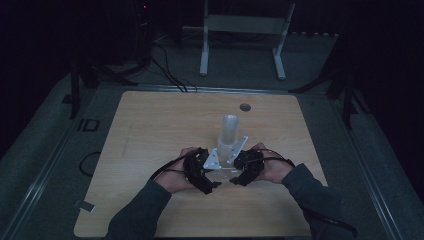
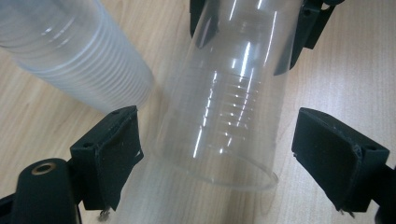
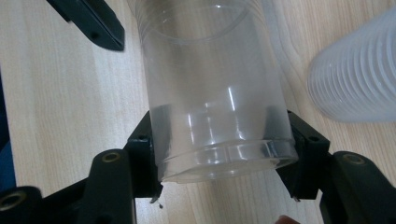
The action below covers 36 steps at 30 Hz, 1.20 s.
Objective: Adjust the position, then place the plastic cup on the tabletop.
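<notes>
My right tongs (image 3: 217, 158) clamp the unmarked clear plastic cup's (image 3: 212, 88) base, my left tongs (image 2: 217, 154) gape around its rim, beside the ribbed stack of translucent cups (image 2: 70, 46) on the wooden table (image 1: 150, 130).

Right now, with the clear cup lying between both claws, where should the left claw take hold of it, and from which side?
Grip the clear cup near its open rim, pads on opposite sides of the wall, coming in from the rim end. The right claw already clamps the base end, and the left claw sits open, straddling the rim. Squeeze gently, since the thin wall probably flexes. Stay clear of the cup stack beside it.
</notes>
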Tool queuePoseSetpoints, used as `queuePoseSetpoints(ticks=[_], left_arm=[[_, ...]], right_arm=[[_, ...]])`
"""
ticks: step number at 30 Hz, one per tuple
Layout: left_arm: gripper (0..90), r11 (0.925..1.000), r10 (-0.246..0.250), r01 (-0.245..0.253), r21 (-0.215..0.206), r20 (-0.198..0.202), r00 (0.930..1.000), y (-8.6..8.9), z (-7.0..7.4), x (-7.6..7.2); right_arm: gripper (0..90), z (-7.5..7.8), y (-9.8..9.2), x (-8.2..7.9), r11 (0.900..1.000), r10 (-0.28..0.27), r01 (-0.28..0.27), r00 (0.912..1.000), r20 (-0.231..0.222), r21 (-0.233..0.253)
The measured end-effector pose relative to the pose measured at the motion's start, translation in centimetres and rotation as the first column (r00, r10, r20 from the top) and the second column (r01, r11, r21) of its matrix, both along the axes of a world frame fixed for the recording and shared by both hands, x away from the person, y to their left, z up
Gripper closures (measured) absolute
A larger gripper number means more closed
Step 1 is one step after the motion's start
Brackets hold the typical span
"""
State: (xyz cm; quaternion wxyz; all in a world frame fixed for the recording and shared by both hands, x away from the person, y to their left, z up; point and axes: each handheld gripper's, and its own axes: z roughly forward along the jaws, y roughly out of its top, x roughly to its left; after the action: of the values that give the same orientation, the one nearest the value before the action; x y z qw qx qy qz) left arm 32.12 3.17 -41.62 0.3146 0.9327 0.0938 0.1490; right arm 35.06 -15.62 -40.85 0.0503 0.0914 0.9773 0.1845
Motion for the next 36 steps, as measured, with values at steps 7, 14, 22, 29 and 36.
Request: queuePoseSetpoints(ticks=[7,14,22,29,36], left_arm=[[16.4,0.9994,0.028,-0.028,-0.02,0.017,0.9995,0.6,0.2,0.2],[16.4,0.997,0.065,-0.064,-0.042,0.022,0.9976,1.2,0.3,0.4],[16.4,0.9946,0.089,-0.088,-0.056,0.021,0.9958,1.4,0.2,0.6],[16.3,0.9917,0.108,-0.106,-0.072,0.017,0.994,1.5,0.1,0.8],[16.3,0.9882,0.129,-0.127,-0.086,0.023,0.9914,1.8,0.2,1.0]], right_arm=[[41.7,-0.4,-0.9,0.0,0.999,-0.049,0.048,0.9987,0.015,0.012],[41.7,-0.6,-2.1,0.3,0.993,-0.11,0.109,0.9933,0.034,0.052],[41.7,-0.4,-3.0,0.0,0.984,-0.151,0.144,0.987,0.056,0.105],[41.7,-0.4,-3.5,0.0,0.98,-0.167,0.159,0.9841,0.061,0.117],[41.7,-0.3,-3.8,0.0,0.972,-0.19,0.178,0.9794,0.068,0.154]])
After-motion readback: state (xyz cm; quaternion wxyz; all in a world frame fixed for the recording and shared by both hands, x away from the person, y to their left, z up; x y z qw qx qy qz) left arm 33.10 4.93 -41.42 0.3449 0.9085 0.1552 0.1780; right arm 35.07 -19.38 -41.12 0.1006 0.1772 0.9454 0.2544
